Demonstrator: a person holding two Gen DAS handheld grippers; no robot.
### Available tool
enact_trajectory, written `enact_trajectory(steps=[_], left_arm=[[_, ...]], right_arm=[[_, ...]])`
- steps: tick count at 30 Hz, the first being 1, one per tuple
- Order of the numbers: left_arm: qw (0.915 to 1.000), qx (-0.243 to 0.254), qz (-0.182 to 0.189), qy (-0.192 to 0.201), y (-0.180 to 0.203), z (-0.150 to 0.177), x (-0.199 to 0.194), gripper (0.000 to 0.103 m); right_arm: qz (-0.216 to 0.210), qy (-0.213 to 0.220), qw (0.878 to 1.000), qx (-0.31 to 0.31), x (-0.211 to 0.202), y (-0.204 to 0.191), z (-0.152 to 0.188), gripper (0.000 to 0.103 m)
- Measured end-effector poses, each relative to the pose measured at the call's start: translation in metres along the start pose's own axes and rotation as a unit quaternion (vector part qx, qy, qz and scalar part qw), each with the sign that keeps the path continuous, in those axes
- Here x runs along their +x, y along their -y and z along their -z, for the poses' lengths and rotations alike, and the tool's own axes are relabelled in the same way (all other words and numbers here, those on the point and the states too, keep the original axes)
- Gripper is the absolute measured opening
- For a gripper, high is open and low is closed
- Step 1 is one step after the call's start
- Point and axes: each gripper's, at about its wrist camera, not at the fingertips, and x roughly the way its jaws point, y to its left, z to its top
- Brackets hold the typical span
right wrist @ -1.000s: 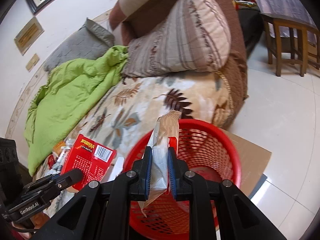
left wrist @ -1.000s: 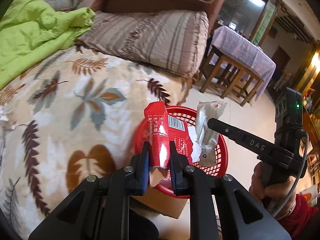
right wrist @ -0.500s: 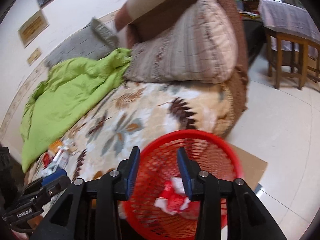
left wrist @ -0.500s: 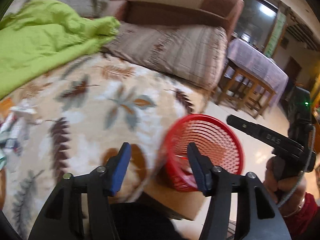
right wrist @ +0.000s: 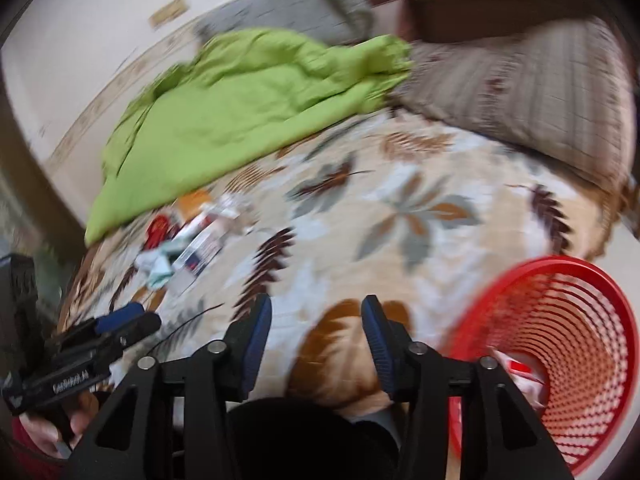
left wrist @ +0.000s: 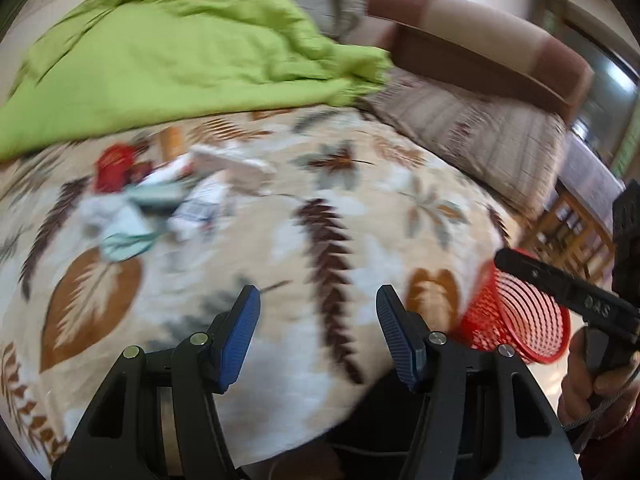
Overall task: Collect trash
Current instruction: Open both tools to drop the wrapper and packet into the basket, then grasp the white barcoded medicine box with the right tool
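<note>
Both wrappers gone from the grippers since a second ago. Left gripper (left wrist: 318,330): jaws apart, empty. Right gripper (right wrist: 316,344): jaws apart, empty. Red basket (right wrist: 560,384): beside bed, wrappers inside. Remaining trash pile (left wrist: 160,200): on leaf-print blanket (left wrist: 340,208), near green quilt (left wrist: 180,60).

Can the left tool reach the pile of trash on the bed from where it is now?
Probably yes. The left tool is open and empty, and only bare leaf-print blanket lies between it and the trash pile. Nothing blocks the way; the green quilt lies behind the pile.
</note>
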Motion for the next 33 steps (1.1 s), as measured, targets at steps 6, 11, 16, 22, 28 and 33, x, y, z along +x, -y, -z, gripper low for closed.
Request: enact_trajectory(steps=[6, 11, 16, 22, 28, 33], left_arm=[[0.9938, -0.093, -0.056, 0.024, -0.083, -0.005, -0.016, 0.059], [0.9803, -0.169, -0.100, 0.025, -0.146, -0.004, -0.021, 0.059], [0.9680, -0.222, -0.115, 0.024, -0.187, 0.003, -0.025, 0.059], [0.9614, -0.243, -0.127, 0.024, -0.209, 0.006, -0.025, 0.059], [0.9628, -0.236, -0.130, 0.019, -0.213, -0.001, -0.018, 0.059], [0.9663, -0.222, -0.130, 0.007, -0.209, -0.018, 0.003, 0.061]], right_arm=[[-0.034, -0.041, 0.998, -0.044, 0.046, -0.059, -0.014, 0.060], [-0.061, -0.080, 0.993, -0.060, 0.102, -0.112, -0.031, 0.063], [-0.054, -0.110, 0.992, -0.043, 0.164, -0.158, -0.045, 0.066], [0.005, -0.133, 0.991, -0.025, 0.227, -0.196, -0.057, 0.066], [0.046, -0.145, 0.988, -0.037, 0.251, -0.192, -0.051, 0.059], [0.011, -0.121, 0.992, -0.016, 0.230, -0.169, -0.050, 0.050]])
